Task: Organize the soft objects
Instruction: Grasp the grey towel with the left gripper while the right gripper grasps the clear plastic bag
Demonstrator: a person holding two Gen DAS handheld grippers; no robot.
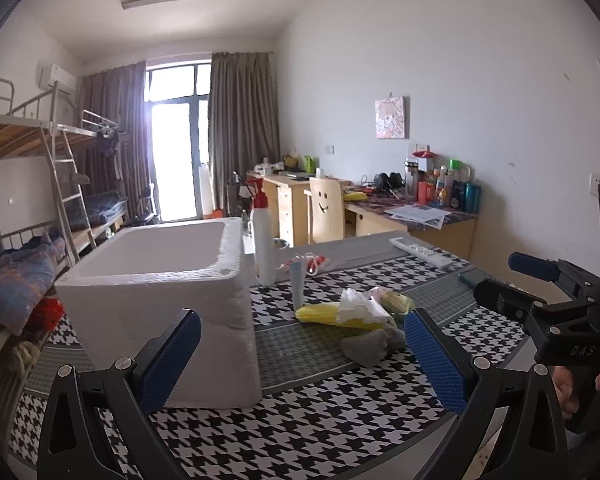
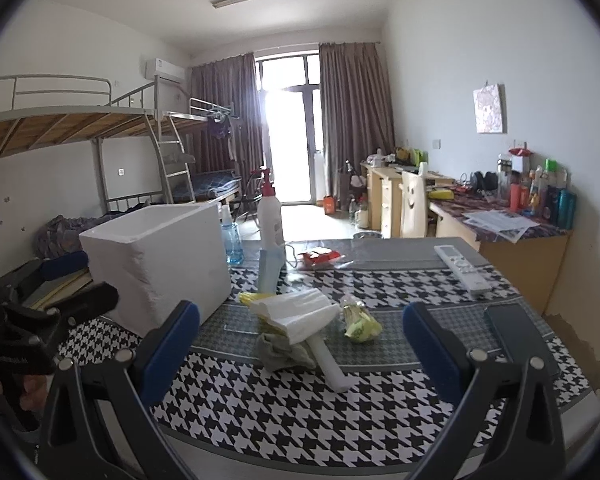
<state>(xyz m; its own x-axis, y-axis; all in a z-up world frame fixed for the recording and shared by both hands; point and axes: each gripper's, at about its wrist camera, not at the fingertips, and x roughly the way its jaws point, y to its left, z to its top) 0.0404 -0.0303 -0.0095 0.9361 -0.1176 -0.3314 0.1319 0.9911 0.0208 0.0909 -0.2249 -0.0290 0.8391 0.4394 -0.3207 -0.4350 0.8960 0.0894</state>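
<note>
A pile of soft things lies mid-table: a grey sock (image 1: pixel 367 347) (image 2: pixel 282 352), a yellow cloth (image 1: pixel 324 315), white folded tissue (image 2: pixel 296 312) and a small yellow-green packet (image 2: pixel 360 320). A white foam box (image 1: pixel 160 296) (image 2: pixel 160 264) stands open-topped to their left. My left gripper (image 1: pixel 300 360) is open and empty, above the table's near edge, short of the box and the pile. My right gripper (image 2: pixel 300 360) is open and empty, short of the pile; it also shows at the right in the left wrist view (image 1: pixel 516 280).
A white bottle with a red pump (image 1: pixel 263 240) (image 2: pixel 270 216) stands behind the box, with a blue tube (image 1: pixel 298 284), a red packet (image 2: pixel 320 258) and a blue bottle (image 2: pixel 230 240). A white remote (image 2: pixel 462 266) and a dark phone (image 2: pixel 520 336) lie right. The houndstooth tablecloth (image 2: pixel 260 400) covers the table.
</note>
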